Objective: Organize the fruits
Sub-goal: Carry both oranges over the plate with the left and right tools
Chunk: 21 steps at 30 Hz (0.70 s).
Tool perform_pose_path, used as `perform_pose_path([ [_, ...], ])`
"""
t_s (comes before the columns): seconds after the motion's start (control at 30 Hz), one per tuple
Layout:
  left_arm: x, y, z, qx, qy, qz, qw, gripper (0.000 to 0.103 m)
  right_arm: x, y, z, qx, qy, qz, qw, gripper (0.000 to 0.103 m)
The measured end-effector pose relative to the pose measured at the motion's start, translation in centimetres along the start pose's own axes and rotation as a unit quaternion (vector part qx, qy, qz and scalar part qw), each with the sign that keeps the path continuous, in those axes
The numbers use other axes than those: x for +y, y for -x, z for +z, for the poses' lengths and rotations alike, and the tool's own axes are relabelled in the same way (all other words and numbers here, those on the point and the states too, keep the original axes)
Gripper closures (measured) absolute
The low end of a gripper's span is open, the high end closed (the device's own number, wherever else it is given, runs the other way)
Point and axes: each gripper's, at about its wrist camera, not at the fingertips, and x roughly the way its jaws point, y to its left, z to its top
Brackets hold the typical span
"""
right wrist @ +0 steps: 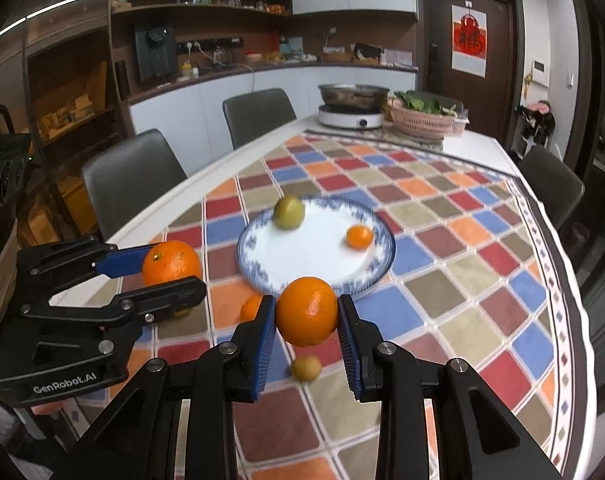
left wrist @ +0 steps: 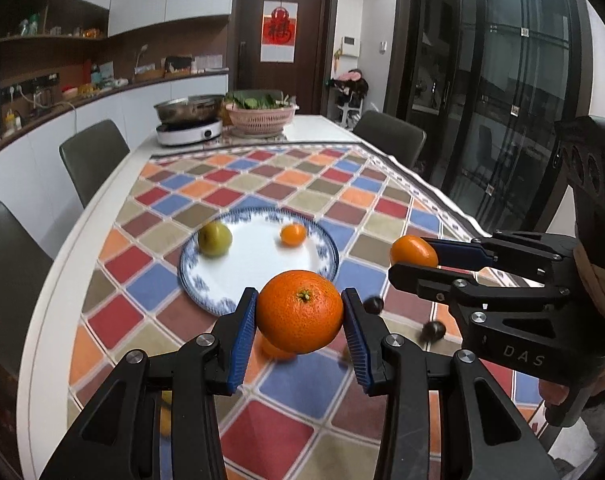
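From the left wrist camera, the left gripper (left wrist: 300,312) holds a large orange (left wrist: 299,311) clamped between its blue pads (left wrist: 243,336), lifted above the checkered tablecloth (left wrist: 262,396), just short of the near rim of the blue-patterned plate (left wrist: 326,258). On the plate sit a green fruit (left wrist: 215,238) at the left and a small tangerine (left wrist: 293,234) toward the back, well apart. To the right the right gripper (left wrist: 412,258) comes in from the side, its fingers closed on a smaller orange (left wrist: 413,251). Only this view shows two dark round fruits (left wrist: 433,330) on the cloth beneath that gripper (too blurred to name) and a little orange fruit (left wrist: 272,350) half hidden under the large orange.

From the right wrist camera, the smaller orange (right wrist: 307,311) fills the gap between the right gripper's (right wrist: 307,314) pads, again raised just before the plate's (right wrist: 262,276) near rim. The left gripper (right wrist: 170,270) shows at the left, gripping the large orange (right wrist: 171,262) with its stem dimple up. Seen only from here is a small yellowish fruit (right wrist: 305,368) on the cloth below the held orange. The little orange fruit (right wrist: 251,307) peeks out beside the left pad. At the far end of the table stand a steel pot (right wrist: 352,95) on a white cooker (right wrist: 350,117) and a pink basket of greens (right wrist: 422,124).
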Motion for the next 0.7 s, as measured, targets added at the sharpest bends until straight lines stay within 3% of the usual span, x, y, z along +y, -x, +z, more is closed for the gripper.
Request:
perform_pose_path([
  [0.33, 1.1, -1.4, 3.6, -0.017, -0.007, 0.005, 0.9998, 0.062, -0.6, -1.3, 3.8, -0.013, 0.020, 0.003, 1.000, 0.071],
  [0.7, 3.3, -6.3, 7.2, -0.001, -0.006, -0.004, 1.0000, 0.062, -3.1, -5.5, 7.7, -0.001, 0.008, 0.013, 1.000, 0.071],
])
